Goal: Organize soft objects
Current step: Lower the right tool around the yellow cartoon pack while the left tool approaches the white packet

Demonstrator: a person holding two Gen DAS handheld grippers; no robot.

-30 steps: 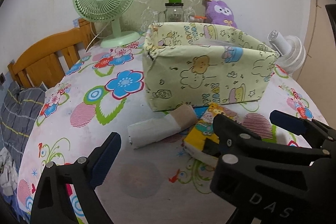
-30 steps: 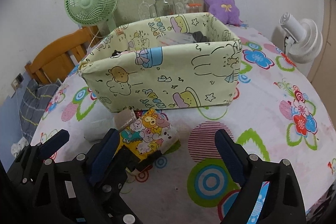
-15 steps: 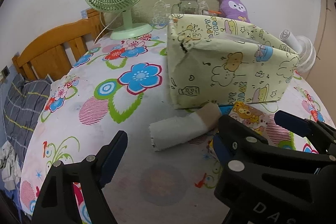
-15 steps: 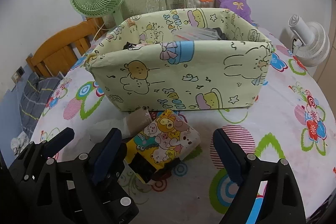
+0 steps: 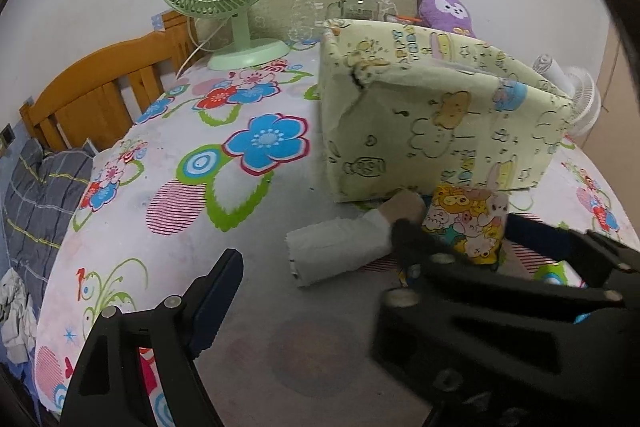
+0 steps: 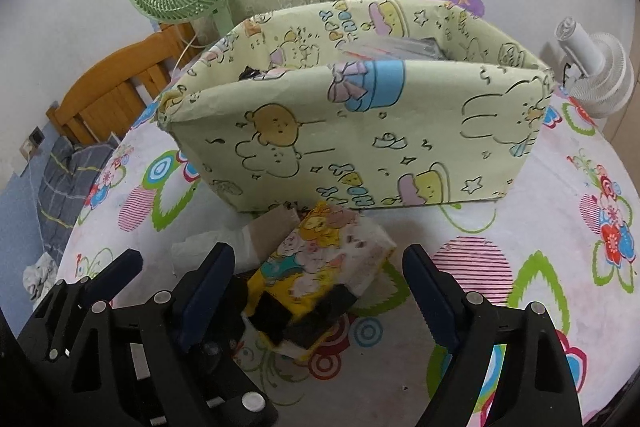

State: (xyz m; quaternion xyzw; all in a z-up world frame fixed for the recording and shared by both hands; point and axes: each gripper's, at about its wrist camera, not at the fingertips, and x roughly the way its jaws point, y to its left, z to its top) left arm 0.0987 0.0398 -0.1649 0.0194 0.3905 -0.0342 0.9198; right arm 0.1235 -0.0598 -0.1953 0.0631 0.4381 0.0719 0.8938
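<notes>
To do this step well, the right hand-held gripper [image 6: 316, 275] should settle lower so both pads flank the soft yellow cartoon-print tissue pack [image 6: 320, 259], then squeeze gently on its long sides and lift it over the near wall of the pale green cartoon-print fabric storage box [image 6: 360, 147]. The pack lies on the flower-patterned desk [image 6: 520, 227] just in front of that box, touching a nearly spent white paper roll [image 5: 340, 251], and sits between the right gripper's released, spread jaws, untouched. The left hand-held gripper [image 5: 316, 267], also released, hangs near the roll.
</notes>
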